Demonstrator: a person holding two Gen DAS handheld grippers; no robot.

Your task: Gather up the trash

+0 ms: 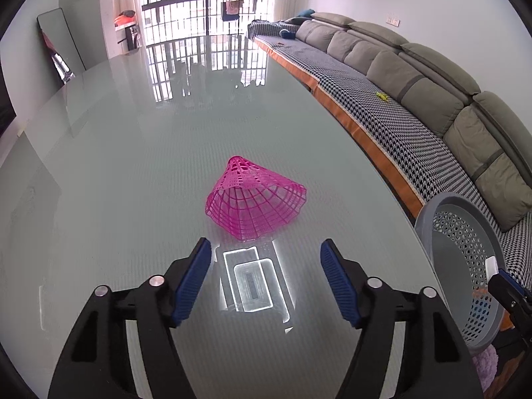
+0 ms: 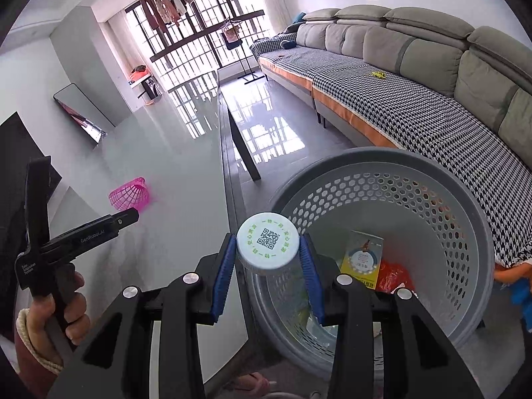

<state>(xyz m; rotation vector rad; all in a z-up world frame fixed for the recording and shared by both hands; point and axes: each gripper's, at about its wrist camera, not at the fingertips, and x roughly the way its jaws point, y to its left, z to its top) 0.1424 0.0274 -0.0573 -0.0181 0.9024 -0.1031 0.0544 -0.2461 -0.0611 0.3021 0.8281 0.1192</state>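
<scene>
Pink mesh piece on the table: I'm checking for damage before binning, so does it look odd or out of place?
Yes. The pink mesh piece lies tipped on its side on the glass table, its wide rim bent out of round, as if crushed. It sits alone, ahead of the open left gripper, untouched.

Bright daylight pours from the window (image 1: 207, 3) at twelve o'clock, blown out white. The glass table (image 1: 99, 166) mirrors it as glare. Both views sharp; fisheye bends edges, corners black.
</scene>
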